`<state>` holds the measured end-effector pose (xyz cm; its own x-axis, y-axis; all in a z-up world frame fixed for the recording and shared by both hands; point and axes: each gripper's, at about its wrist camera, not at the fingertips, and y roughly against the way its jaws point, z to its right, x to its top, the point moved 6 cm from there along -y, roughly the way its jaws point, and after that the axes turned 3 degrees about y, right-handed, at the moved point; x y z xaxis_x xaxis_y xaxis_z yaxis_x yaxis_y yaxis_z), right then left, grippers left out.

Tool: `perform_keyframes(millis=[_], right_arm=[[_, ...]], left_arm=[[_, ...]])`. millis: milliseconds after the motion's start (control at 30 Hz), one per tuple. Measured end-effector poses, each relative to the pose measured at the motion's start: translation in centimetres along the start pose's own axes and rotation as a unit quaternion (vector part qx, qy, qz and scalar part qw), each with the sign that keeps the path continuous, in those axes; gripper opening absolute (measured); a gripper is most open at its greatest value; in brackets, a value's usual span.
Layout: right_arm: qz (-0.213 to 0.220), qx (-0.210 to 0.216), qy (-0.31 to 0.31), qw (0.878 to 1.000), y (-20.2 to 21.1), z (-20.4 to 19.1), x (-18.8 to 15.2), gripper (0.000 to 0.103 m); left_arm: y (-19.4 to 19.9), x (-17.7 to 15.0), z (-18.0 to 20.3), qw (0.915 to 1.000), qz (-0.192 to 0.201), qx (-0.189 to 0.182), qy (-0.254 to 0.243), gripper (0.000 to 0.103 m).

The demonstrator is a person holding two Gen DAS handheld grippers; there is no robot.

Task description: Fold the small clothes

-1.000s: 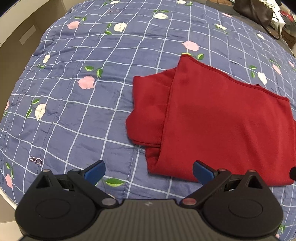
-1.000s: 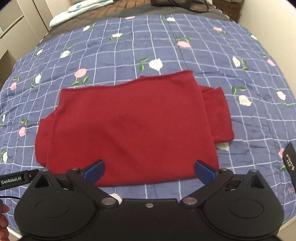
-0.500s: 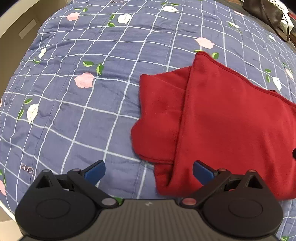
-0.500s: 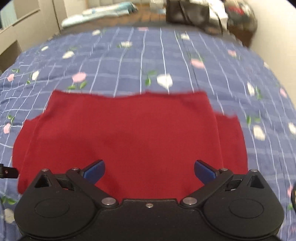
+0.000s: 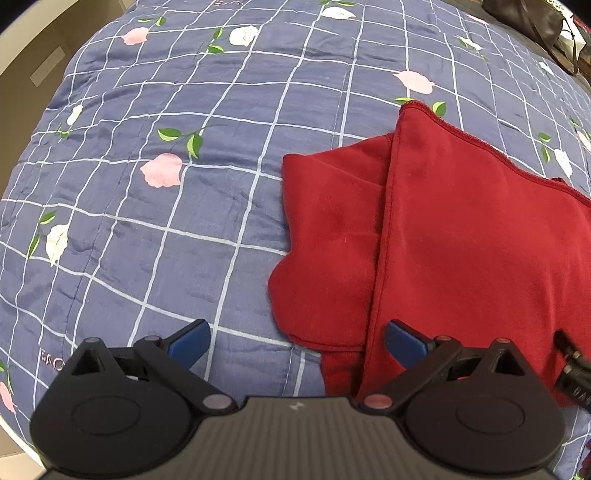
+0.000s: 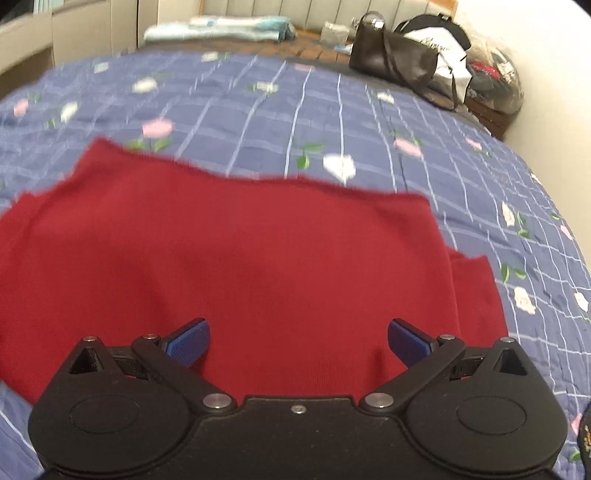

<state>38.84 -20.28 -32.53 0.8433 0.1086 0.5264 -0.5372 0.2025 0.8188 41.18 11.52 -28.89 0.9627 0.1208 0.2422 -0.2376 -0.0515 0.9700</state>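
A dark red garment (image 5: 461, 236) lies flat on the blue flowered quilt (image 5: 166, 110), with one sleeve (image 5: 328, 229) folded in under its left side. My left gripper (image 5: 297, 339) is open and empty, low over the sleeve's near corner. In the right wrist view the garment (image 6: 240, 258) fills the middle, slightly blurred. My right gripper (image 6: 298, 341) is open and empty, low over the garment's near edge. The other sleeve (image 6: 476, 291) shows at the right.
A black handbag (image 6: 391, 59) and several bags (image 6: 491, 70) stand at the far end of the bed. Folded light-blue bedding (image 6: 218, 31) lies at the back left. A wall (image 6: 554, 92) runs along the right. The quilt's edge drops off at the left (image 5: 22, 122).
Both grippers have come lower and closer to the garment. The left moved toward the sleeve's near corner; the right moved forward over the near edge and tilted up toward the far end of the bed.
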Motion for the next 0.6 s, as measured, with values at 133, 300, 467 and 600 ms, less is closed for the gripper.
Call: perform_keyframes(millis=[133, 300, 467, 600], right_arm=[[-0.026, 0.009, 0.009, 1.000, -1.2, -0.5, -1.6, 0.102], [-0.021, 0.024, -0.010, 0.999, -1.4, -0.5, -2.6, 0.103], [-0.008, 0.017, -0.004, 1.000, -1.1, -0.9, -3.2, 0.102], [-0.002, 0.015, -0.007, 1.000, -1.1, -0.8, -3.4, 0.103]], left_arm=[[-0.3, 0.2, 0.0, 1.0000, 0.001, -0.002, -0.004, 0.103], [-0.7, 0.7, 0.0, 0.9995, 0.018, -0.025, 0.000, 0.103], [-1.2, 2.1, -0.5, 0.9956, 0.055, -0.076, 0.009, 0.103], [-2.4, 3.8, -0.4, 0.9937, 0.068, -0.088, -0.011, 0.103]])
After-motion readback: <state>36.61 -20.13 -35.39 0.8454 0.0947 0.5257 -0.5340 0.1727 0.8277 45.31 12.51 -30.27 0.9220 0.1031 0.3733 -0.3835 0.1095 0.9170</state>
